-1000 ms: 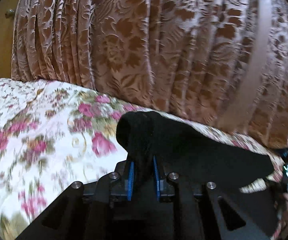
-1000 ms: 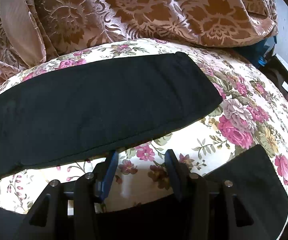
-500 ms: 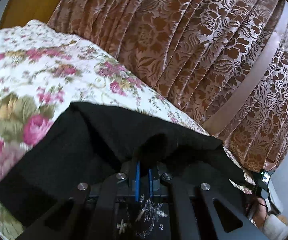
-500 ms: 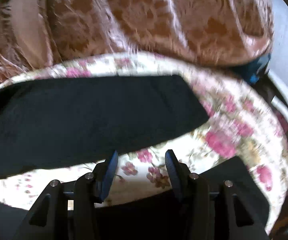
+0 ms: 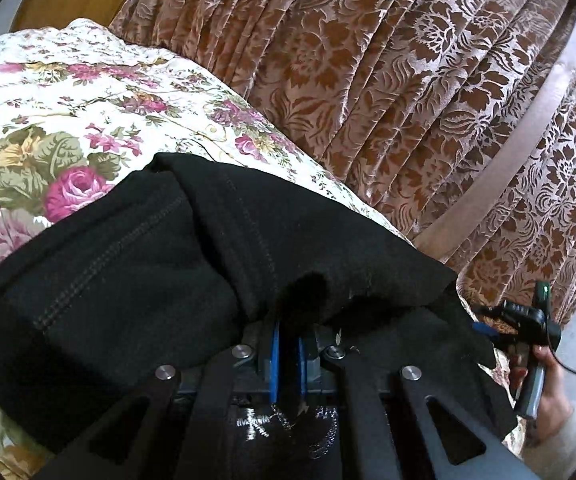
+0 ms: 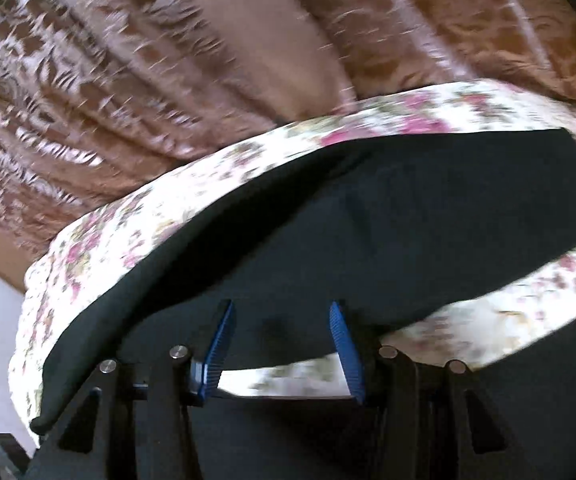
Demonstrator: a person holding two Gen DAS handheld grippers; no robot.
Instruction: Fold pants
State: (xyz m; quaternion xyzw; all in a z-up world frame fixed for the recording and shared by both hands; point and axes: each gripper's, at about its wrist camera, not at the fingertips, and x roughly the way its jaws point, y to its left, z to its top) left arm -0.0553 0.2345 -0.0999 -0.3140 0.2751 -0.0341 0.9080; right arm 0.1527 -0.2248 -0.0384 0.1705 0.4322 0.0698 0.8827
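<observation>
Since half a second ago, more of the black pants (image 5: 136, 280) fills the left wrist view, their stitched seams now plain, and the right wrist view has swung so the garment sits close under its fingers instead of farther off.

On the left side lies the floral bedspread (image 5: 72, 120), white with pink roses, and the pants are spread across it. The left gripper (image 5: 286, 334) is clenched on a bunched fold of the pants, its blue pads nearly together with dark cloth pinched between them. Behind the bed hangs a brown patterned curtain (image 5: 387, 80). At the far right edge of this view a hand (image 5: 549, 392) holds the other gripper's handle, a thin cable trailing from it.

In the blurred right wrist view, the pants (image 6: 407, 232) stretch as a long dark band over the bedspread (image 6: 100, 256), with the curtain (image 6: 168, 60) beyond. The right gripper (image 6: 282, 332) is released, its blue pads spread wide just above the near edge of the cloth, nothing between them.
</observation>
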